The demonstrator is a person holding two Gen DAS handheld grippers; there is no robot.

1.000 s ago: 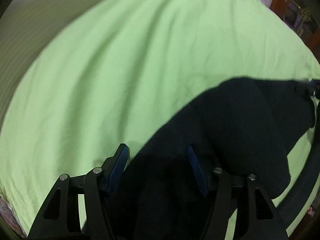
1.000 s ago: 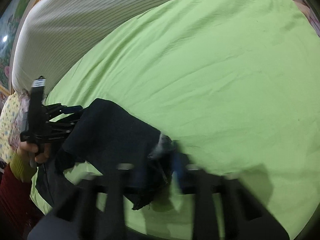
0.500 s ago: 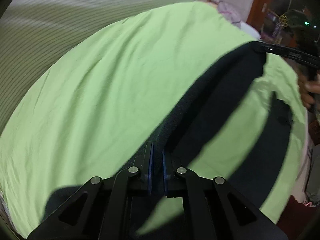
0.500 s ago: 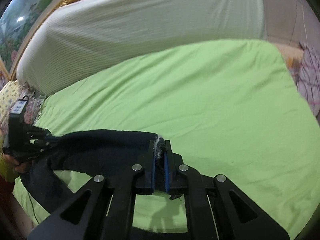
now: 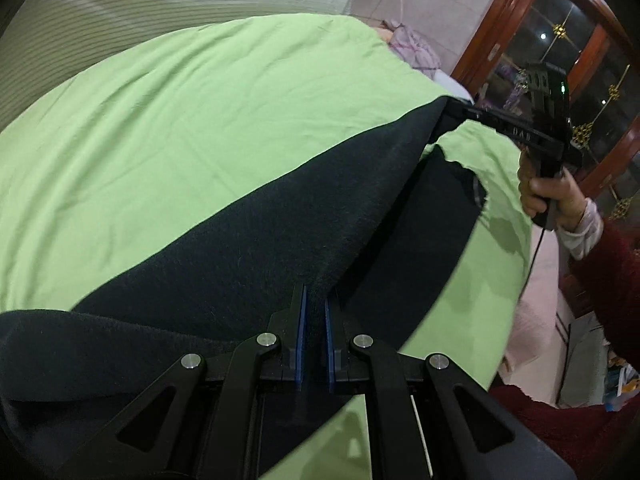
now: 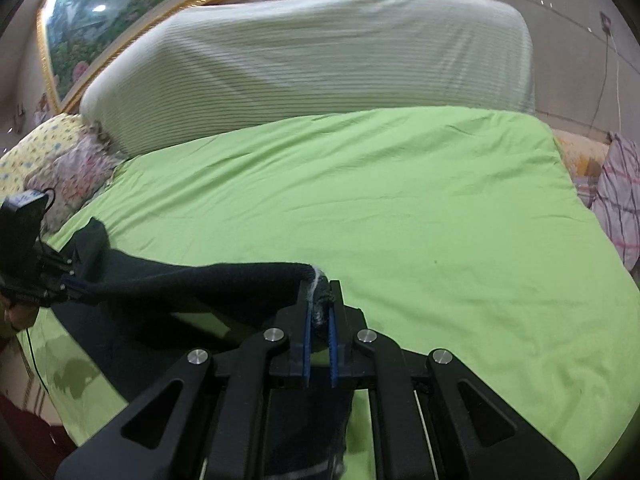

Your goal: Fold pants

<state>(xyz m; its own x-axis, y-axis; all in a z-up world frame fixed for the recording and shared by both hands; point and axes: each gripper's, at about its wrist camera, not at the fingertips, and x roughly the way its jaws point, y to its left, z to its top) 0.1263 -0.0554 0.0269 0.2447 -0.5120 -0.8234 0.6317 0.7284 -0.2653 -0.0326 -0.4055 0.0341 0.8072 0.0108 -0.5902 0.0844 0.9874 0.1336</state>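
Note:
The black pants point(image 5: 288, 240) hang stretched in the air between my two grippers above the green bed sheet point(image 5: 200, 112). My left gripper point(image 5: 314, 300) is shut on one end of the top edge. My right gripper point(image 6: 318, 292) is shut on the other end, where a bit of white lining shows. In the left wrist view the right gripper point(image 5: 452, 110) holds the far corner. In the right wrist view the left gripper point(image 6: 68, 282) holds the pants point(image 6: 208, 284) at the left edge. The lower part of the pants droops toward the sheet.
A striped white headboard cushion point(image 6: 320, 60) backs the bed. Floral pillows point(image 6: 68, 164) lie at the left, a checked cloth point(image 6: 620, 200) at the right. A wooden glass cabinet point(image 5: 580, 60) stands beyond the bed's edge. The sheet point(image 6: 400, 200) stretches wide ahead.
Both grippers shut on the pants' edge, then lifted and moved apart, so the pants went from a heap on the sheet to a stretched span in the air.

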